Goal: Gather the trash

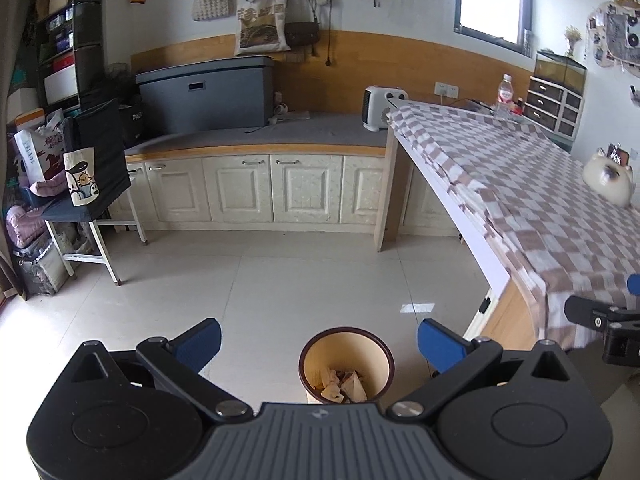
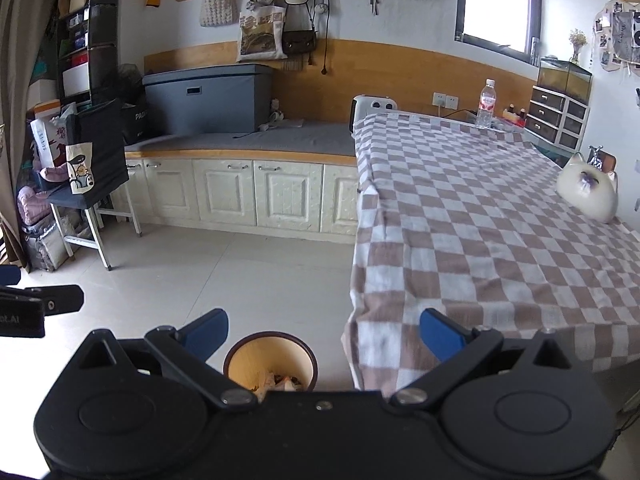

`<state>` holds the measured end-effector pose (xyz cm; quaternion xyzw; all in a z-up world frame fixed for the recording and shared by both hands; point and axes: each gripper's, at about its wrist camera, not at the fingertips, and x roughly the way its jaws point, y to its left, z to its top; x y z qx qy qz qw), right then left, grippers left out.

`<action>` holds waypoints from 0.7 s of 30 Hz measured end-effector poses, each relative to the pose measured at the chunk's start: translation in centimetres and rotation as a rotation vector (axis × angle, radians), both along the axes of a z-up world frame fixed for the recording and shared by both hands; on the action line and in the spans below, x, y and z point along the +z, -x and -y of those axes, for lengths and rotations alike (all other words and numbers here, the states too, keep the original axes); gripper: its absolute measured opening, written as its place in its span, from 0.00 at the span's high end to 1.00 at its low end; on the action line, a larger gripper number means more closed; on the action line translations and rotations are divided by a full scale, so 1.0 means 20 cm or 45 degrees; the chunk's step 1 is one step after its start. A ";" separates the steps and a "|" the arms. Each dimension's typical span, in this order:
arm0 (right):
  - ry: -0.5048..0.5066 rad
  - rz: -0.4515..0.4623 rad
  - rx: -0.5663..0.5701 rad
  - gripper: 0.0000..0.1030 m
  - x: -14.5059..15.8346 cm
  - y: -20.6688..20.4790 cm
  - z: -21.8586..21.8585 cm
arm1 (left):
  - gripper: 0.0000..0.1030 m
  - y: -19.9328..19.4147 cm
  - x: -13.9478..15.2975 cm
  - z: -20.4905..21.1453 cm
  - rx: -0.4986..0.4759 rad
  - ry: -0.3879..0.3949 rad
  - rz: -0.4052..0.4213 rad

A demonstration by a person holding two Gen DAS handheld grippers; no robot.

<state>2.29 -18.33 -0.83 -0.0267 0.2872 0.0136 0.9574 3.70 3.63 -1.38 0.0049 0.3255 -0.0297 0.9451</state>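
1. The left gripper is built of matte black linkage arms, seen along the bottom of the left wrist view.
2. Blue pads are fitted on its fingertips.
3. Silver pivot screws and round black discs are seen at each side.
4. A ribbed grey centre plate is shown.
5. The right gripper is built alike, with blue pads; its centre plate is plain black.

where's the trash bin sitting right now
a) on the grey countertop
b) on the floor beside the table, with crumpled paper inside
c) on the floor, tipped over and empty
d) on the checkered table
b: the trash bin stands upright on the tiled floor next to the checkered table, and crumpled paper lies in it.
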 end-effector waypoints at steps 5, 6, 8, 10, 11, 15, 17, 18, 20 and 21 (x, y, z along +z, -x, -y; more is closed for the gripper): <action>0.016 -0.015 0.005 0.00 -0.02 0.04 -0.02 | 0.00 0.05 -0.03 0.02 -0.012 0.011 -0.025; 0.021 -0.020 0.008 0.00 -0.03 0.05 -0.03 | 0.00 0.05 -0.04 0.02 -0.014 0.015 -0.028; 0.021 -0.029 0.016 0.00 -0.04 0.06 -0.04 | 0.00 0.06 -0.04 0.02 -0.018 0.016 -0.034; 0.018 -0.034 0.019 0.00 -0.05 0.07 -0.05 | 0.00 0.07 -0.05 0.02 -0.020 0.020 -0.041; 0.017 -0.038 0.015 0.00 -0.05 0.08 -0.05 | 0.00 0.07 -0.05 0.01 -0.019 0.021 -0.043; 0.012 -0.039 0.006 0.00 -0.06 0.09 -0.05 | 0.00 0.09 -0.06 0.00 -0.009 0.028 -0.039; 0.009 -0.036 -0.003 0.00 -0.06 0.09 -0.05 | 0.00 0.09 -0.06 -0.01 -0.004 0.031 -0.036; 0.007 -0.037 -0.005 0.00 -0.07 0.09 -0.05 | 0.00 0.09 -0.05 -0.01 -0.002 0.031 -0.036; 0.003 -0.040 -0.010 0.00 -0.07 0.10 -0.05 | 0.00 0.09 -0.06 -0.01 0.003 0.032 -0.036; 0.000 -0.043 -0.011 0.00 -0.07 0.10 -0.04 | 0.00 0.09 -0.06 -0.01 0.004 0.033 -0.037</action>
